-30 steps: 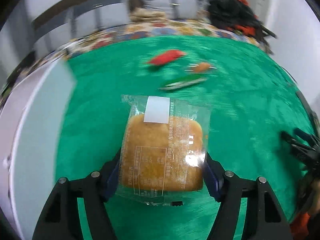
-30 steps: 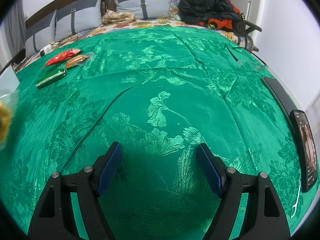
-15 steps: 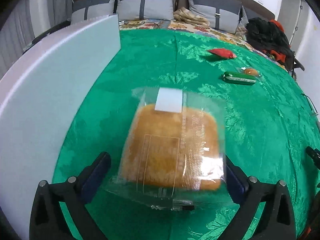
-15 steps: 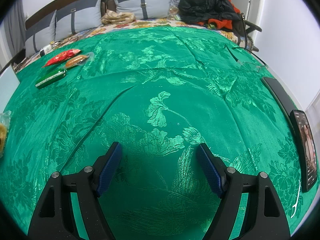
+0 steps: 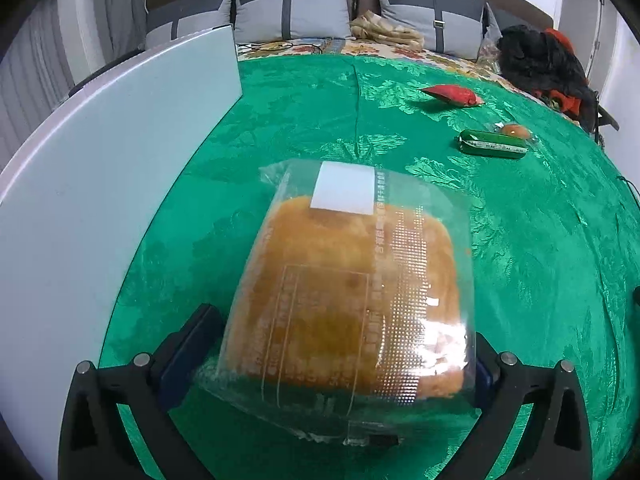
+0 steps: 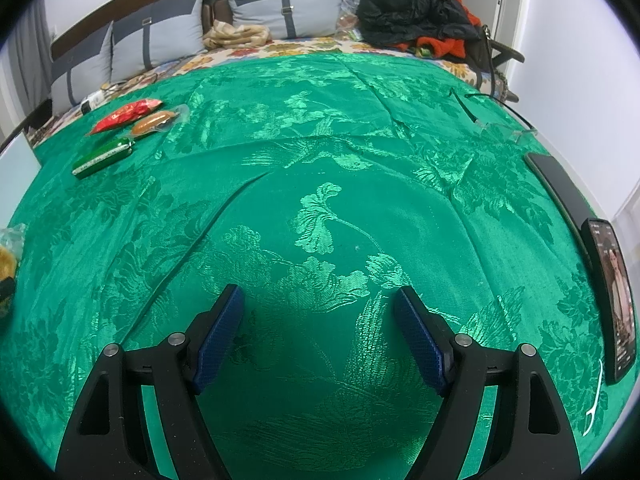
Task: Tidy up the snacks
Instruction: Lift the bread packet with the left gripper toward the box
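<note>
A bed covered with a green brocade spread [image 6: 328, 208] fills the room; grey pillows [image 6: 280, 4] stand along its headboard and a heap of black and orange clothes [image 6: 416, 12] lies at the far right corner. A big white board [image 5: 100, 200] lies along the left edge of the bed. A phone [image 6: 614, 300] with a lit screen lies at the right edge.

The left tool [image 5: 340, 344] hangs low over the spread with its jaws spread wide. Between them is a bread in a clear wrapper [image 5: 352, 292], with a white label on its far end. The left pad [image 5: 188, 352] stands a little apart from the wrapper; the right pad is hidden behind it, so I cannot tell if it touches.

The right tool [image 6: 320, 332] hangs over bare spread, its jaws are opening and nothing is between them.

Farther away, three small snacks lie close together: a green tube-shaped pack [image 5: 492, 147], a red packet [image 5: 452, 95] and a small wrapped bun [image 5: 516, 131].
</note>
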`<state>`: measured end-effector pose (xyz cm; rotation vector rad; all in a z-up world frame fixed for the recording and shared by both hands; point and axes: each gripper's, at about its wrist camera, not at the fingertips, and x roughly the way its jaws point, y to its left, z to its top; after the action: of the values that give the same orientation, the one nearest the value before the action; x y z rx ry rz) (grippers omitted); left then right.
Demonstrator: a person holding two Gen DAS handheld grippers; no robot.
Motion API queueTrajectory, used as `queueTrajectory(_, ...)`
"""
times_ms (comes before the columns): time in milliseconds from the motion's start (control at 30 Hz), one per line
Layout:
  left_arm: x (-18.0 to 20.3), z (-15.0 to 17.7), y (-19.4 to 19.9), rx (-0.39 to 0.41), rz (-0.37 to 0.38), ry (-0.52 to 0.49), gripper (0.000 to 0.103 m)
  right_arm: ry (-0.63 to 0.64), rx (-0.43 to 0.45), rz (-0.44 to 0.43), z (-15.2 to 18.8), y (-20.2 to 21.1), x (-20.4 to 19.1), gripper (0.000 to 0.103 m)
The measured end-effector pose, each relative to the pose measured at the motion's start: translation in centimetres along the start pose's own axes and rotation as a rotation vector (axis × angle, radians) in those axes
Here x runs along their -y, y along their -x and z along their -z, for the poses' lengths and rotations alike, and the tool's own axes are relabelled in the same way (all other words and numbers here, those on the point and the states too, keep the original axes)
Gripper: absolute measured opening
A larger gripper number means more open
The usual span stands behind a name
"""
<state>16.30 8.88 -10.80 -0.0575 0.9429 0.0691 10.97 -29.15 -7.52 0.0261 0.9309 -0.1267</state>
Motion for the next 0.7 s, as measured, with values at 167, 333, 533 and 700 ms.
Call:
queueTrajectory(167, -0.1, 0.1, 0.0, 0.0, 0.001, 0.001, 0.103, 0.009, -0.008, -0.005, 0.0, -0.2, -0.3, 0.088)
queueTrajectory(333, -0.1, 0.1, 0.0, 0.0, 0.001, 0.001, 0.103, 0.03, -0.1, -0.102, -2.9, -0.8, -2.1, 0.088)
queueTrajectory(533, -0.1, 0.1, 0.0, 0.0, 0.001, 0.001, 0.103, 0.428, -0.122, -0.266, -10.0, -2.1, -14.0, 0.087)
queueTrajectory(700, -0.1, 0.1, 0.0, 0.0, 0.002, 0.002, 0.103, 0.848, -0.081, -0.247, -11.6, -4.0, -23.5, 0.085)
